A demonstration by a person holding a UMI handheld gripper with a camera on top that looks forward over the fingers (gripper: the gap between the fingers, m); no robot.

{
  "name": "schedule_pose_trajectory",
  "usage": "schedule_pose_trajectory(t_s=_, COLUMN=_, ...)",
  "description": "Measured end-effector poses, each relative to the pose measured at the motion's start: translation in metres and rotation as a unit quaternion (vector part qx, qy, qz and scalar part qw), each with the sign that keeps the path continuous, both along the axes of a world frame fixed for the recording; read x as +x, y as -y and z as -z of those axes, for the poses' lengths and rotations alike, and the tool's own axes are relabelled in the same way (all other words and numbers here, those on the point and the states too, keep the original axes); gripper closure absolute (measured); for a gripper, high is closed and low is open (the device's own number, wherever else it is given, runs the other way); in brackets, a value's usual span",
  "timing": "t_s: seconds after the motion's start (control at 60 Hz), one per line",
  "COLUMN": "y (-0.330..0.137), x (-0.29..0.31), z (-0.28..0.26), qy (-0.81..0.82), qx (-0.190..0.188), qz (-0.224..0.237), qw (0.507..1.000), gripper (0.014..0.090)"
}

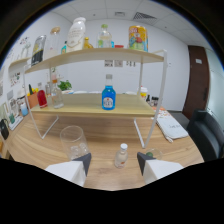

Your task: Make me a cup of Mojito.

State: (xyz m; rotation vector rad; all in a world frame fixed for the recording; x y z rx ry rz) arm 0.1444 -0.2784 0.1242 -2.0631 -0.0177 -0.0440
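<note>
- So, one gripper (pixel 113 162) shows at the bottom, with two dark fingertips (pixel 85 161) spread wide apart. Its fingers are released and hold nothing.
- One clear cup (pixel 74 142) stands on the wooden table (pixel 107 132), just ahead of the one fingertip on the cup's side. It is see-through, wider at the top, and looks to have a little something clear at the bottom.
- One small clear bottle (pixel 120 156) with a white cap stands on the table between the two fingertips, a bit ahead of them. It touches neither finger.
- One white shelf (pixel 95 56) with two wooden boards stands beyond the cup and the small bottle.
- One blue bottle (pixel 108 95) with a white cap stands alone in the middle of the lower board.
- About three more bottles sit at the far end of the lower board, one of them a red bottle (pixel 42 98). A small green plant (pixel 65 85) is behind them.
- Some five or six bottles and jars stand in a row on the top board. One is a big white jug (pixel 76 34), and one is a tall jar (pixel 137 38) with colored bits inside.
- One white cloth (pixel 171 128) lies on the table beside the shelf.
- One dark chair (pixel 206 134) is beyond the cloth.
</note>
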Motion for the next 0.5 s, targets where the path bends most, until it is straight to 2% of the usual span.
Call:
schedule_pose_trajectory(t_s=0.15, y=0.032, x=-0.040, z=-0.025, qy=-0.017, qx=0.011, qz=-0.005, qw=1.000, gripper=0.0194)
schedule_pose_trajectory(t_s=0.35, y=0.071, x=-0.098, z=-0.005, qy=-0.040, qx=-0.018, qz=-0.012, qw=0.999, gripper=0.0198)
schedule_pose_trajectory(t_s=0.4, y=0.076, x=-0.111, z=-0.004, qy=-0.043, qx=-0.024, qz=-0.012, qw=0.999, gripper=0.0196)
schedule_pose_trajectory(t_s=0.5, y=0.074, x=-0.142, z=-0.023, qy=-0.051, qx=-0.012, qz=-0.012, qw=0.999, gripper=0.0195)
